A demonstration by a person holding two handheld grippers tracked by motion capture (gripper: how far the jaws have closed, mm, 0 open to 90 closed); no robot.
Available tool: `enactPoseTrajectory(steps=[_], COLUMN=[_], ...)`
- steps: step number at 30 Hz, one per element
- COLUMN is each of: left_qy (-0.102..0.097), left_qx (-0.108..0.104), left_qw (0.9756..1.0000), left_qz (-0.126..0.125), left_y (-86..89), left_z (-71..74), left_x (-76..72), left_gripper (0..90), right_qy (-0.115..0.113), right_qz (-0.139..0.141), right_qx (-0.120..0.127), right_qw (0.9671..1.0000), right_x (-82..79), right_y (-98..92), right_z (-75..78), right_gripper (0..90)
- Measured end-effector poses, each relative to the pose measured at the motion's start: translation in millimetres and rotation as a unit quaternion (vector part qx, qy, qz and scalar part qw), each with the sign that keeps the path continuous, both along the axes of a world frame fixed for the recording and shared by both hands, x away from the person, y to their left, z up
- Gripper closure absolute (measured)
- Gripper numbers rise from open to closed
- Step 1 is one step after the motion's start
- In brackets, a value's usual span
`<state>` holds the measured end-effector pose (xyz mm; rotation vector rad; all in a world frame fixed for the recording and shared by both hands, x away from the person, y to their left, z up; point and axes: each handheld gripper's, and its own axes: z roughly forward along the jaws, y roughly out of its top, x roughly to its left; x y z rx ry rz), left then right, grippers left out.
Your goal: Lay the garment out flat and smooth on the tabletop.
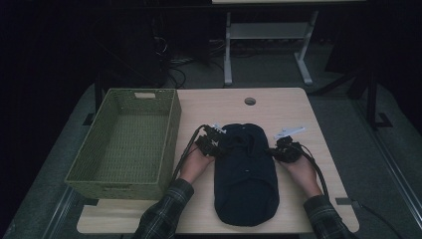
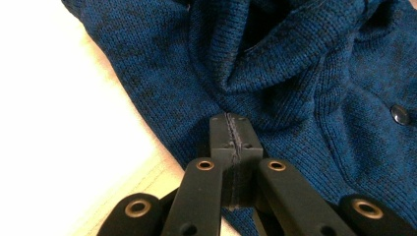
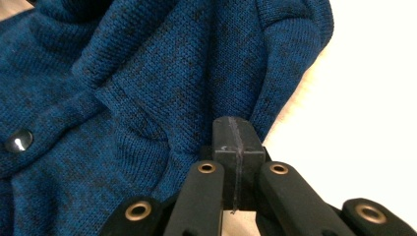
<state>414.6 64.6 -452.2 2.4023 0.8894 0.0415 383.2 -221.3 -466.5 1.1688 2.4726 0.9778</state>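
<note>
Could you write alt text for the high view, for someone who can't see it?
A person's two hands, each holding a black gripper, left gripper and right gripper, press at either side of a folded dark blue sweater on a light wooden table. Both grippers' jaws look shut against the knit. A green woven basket stands left of the sweater.

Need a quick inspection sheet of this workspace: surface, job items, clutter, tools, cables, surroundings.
Surface: light wooden table, round hole near the far edge.
Job's things: folded dark blue knit sweater at centre, with a dark button; empty green woven basket at the table's left.
Clutter: nothing seen.
Tools: left tool and right tool shut, tips at the sweater's upper sides; whether they pinch the knit I cannot tell.
Cables: black cable trails from the left tool, another from the right.
Surroundings: dim room, white desk frame behind.
</note>
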Motion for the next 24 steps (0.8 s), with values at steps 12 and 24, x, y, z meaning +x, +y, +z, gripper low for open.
enactPoseTrajectory(steps=[12,24], left_qy=[-0.017,-0.003], left_qx=[0.029,0.015], left_qw=[0.9994,0.9997], left_qz=[-0.007,-0.02], left_y=[4.3,8.6], left_z=[2.4,1.7], left_x=[-13.1,-30.7], left_gripper=[90.0,90.0], right_qy=[-0.009,-0.002], right_qz=[-0.005,0.01], right_qx=[-0.045,-0.049], right_qw=[0.9989,0.9988], right_x=[-7.2,-21.1], right_y=[-0.9,1.4], right_z=[3.4,5.2], right_gripper=[90.0,90.0])
